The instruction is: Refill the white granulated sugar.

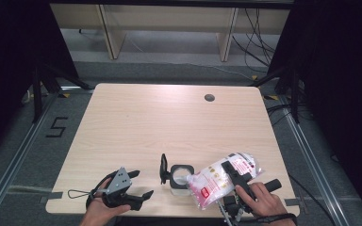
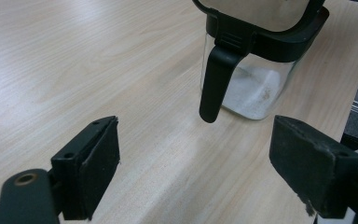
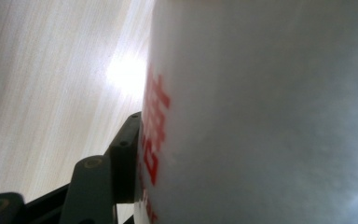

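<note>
At the lower right of the high view, your right tool (image 1: 231, 175) clamps the soft, slippery, powder-filled bag (image 1: 217, 181) tipped over the open glass jar (image 1: 180, 179) on the desk (image 1: 169, 122); grip mid-body, while your left tool (image 1: 134, 184) idles open, empty.

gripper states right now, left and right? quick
Left gripper: open, nothing between its jaws, short of the glass jar.
Right gripper: closed on the white bag, tilted toward the jar.
</note>
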Demonstrator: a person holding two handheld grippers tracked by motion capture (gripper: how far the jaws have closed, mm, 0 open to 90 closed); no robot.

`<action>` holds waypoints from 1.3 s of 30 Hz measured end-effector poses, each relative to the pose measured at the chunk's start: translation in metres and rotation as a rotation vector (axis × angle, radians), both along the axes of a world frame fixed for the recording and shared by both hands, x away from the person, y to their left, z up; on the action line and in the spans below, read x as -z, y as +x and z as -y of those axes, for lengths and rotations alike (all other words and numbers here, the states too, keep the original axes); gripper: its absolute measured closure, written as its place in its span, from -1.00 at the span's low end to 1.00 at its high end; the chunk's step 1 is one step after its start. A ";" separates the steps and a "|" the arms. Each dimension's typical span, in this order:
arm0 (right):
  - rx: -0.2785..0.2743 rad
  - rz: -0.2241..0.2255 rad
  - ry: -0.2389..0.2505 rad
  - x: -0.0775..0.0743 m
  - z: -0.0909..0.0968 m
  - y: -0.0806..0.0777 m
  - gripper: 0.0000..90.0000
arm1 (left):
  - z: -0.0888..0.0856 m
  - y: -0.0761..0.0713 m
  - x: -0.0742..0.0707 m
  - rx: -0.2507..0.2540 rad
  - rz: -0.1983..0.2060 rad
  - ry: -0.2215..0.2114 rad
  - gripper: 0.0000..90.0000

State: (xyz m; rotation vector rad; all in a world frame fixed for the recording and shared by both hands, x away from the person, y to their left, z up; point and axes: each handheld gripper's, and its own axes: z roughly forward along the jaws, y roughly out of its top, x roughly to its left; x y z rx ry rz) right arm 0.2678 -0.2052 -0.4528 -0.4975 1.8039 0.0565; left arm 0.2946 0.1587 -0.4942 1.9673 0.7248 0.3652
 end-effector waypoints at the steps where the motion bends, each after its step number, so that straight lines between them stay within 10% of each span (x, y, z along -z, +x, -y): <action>1: -0.002 -0.001 -0.001 0.000 0.000 0.000 -0.04 | 0.000 0.000 0.000 0.000 0.000 0.000 -0.65; 39: -0.005 -0.016 0.018 0.000 0.002 0.001 -0.03 | 0.000 0.000 0.000 -0.001 -0.004 -0.002 -0.65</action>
